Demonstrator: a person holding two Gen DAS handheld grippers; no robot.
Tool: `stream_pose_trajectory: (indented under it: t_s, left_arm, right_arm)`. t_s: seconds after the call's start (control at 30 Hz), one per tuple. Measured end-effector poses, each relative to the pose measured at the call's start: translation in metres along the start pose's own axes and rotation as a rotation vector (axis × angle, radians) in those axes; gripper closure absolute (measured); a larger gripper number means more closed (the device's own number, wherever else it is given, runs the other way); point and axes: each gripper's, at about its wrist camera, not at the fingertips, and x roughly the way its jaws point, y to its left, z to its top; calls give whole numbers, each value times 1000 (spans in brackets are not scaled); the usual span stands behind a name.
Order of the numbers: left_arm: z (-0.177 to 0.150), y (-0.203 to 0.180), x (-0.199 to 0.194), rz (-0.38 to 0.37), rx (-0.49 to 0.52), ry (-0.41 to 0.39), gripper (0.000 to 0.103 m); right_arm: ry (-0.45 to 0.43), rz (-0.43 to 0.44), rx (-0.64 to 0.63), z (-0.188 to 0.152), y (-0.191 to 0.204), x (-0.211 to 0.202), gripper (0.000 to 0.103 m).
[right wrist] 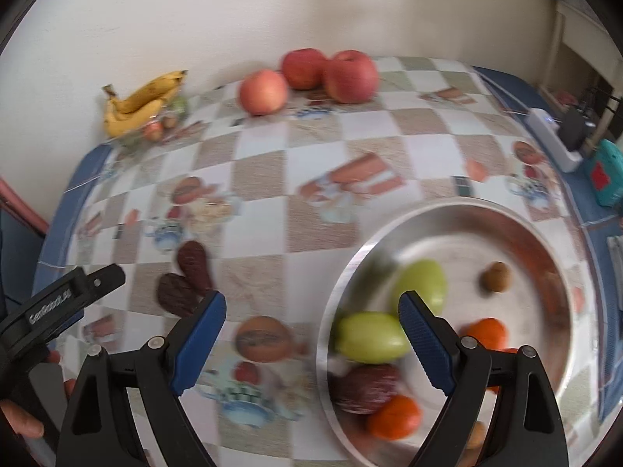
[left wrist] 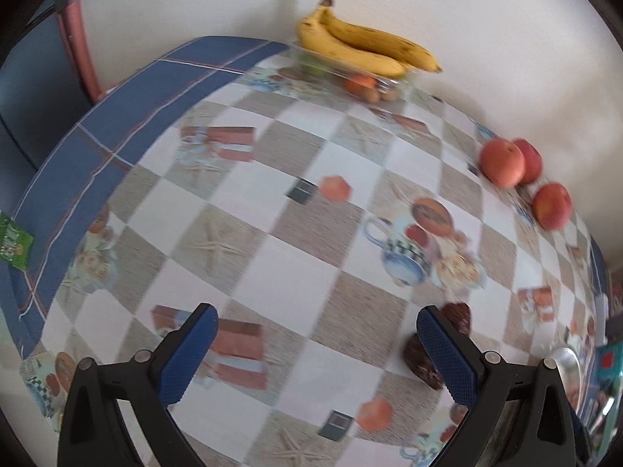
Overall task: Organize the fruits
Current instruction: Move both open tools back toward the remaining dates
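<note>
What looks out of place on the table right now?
Two dark brown fruits lie loose on the tablecloth, left of the metal bowl that holds similar fruit. Three apples also sit loose near the wall. The bananas perch askew across a clear tray. Nothing looks spilled or damaged.

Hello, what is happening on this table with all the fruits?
A person holds two grippers, both open and empty. The right gripper hangs at the edge of a metal bowl that already holds green fruits, orange ones and a dark one. The left gripper is near two dark fruits lying on the cloth. Three apples and bananas wait by the wall.
</note>
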Motion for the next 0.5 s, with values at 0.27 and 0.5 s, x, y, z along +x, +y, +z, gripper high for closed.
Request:
stream_pose_trajectory:
  t_s: [0.27, 0.5]
  left_arm:
    - [6, 16, 6, 0, -51, 21, 0]
    - [3, 11, 14, -12, -27, 49, 0]
  right_arm:
    - [12, 37, -69, -4, 40, 16, 12]
    - [45, 38, -101, -9, 58, 36, 12]
